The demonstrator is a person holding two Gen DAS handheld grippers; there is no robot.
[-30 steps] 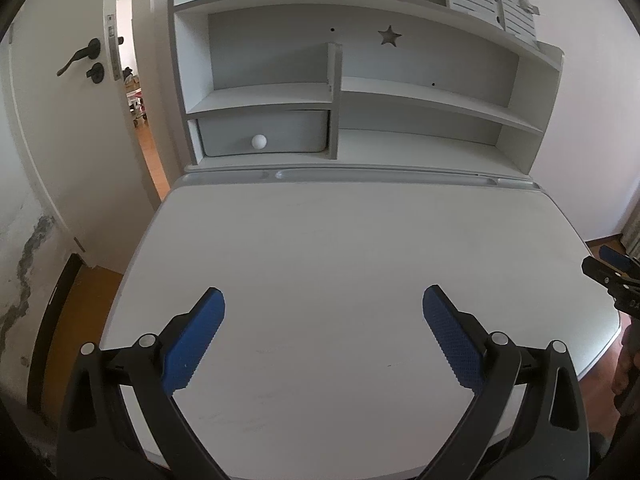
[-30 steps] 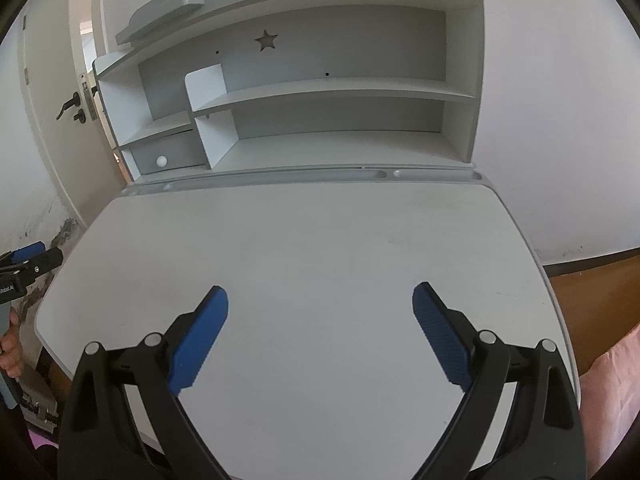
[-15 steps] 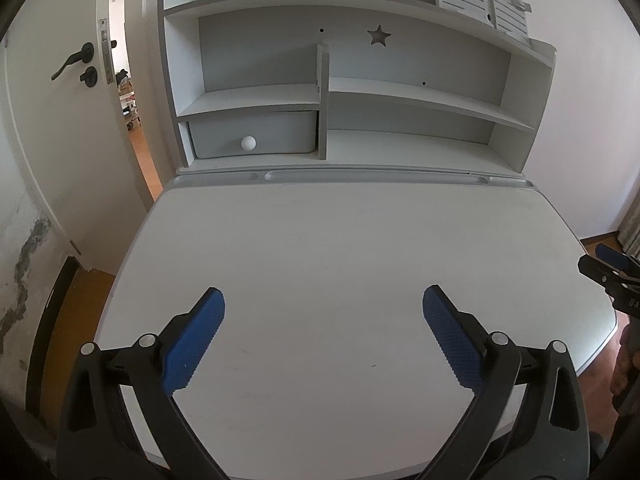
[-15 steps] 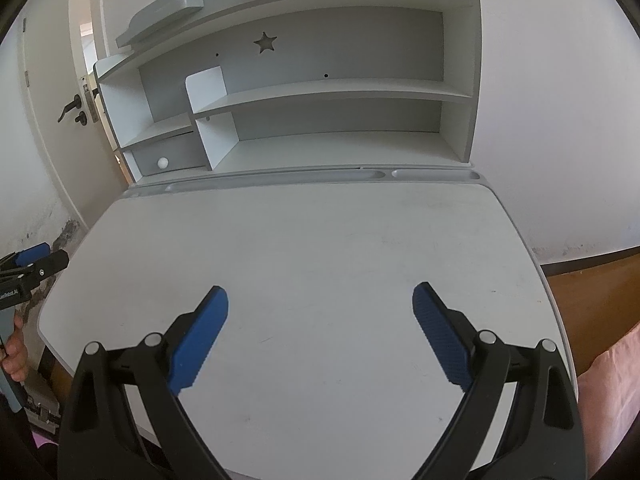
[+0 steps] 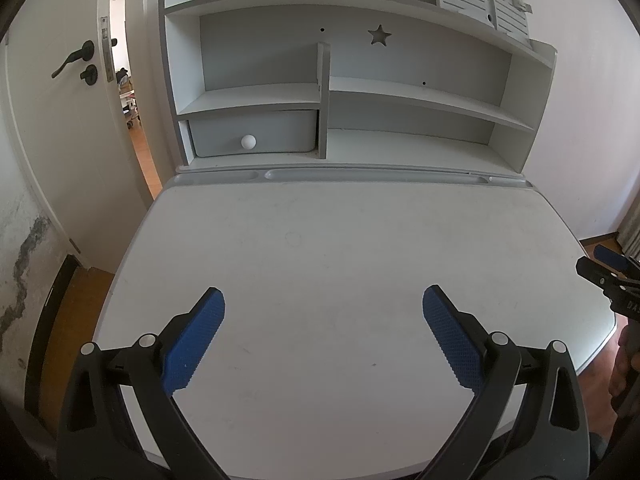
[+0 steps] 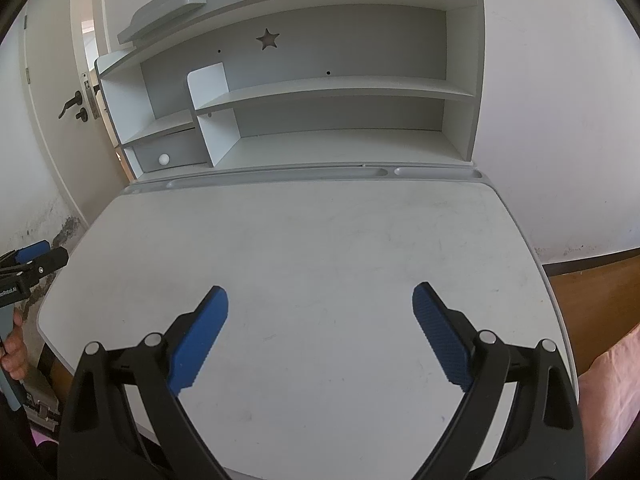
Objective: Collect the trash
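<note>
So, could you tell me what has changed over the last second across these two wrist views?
Only the framing shifted: in the left wrist view the shelf unit slid slightly left, so the left gripper turned a little. Nothing was grasped or released. Both grippers, including the right gripper, remain open above the desk.

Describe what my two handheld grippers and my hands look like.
The left gripper and the right gripper match: black plastic linkage arms with silver pivot rivets, each ending in two blue finger pads with a fine ribbed texture. Partly readable white lettering marks the side of each black body. Bare fingers show around the left gripper's handle; no cables are visible.
</note>
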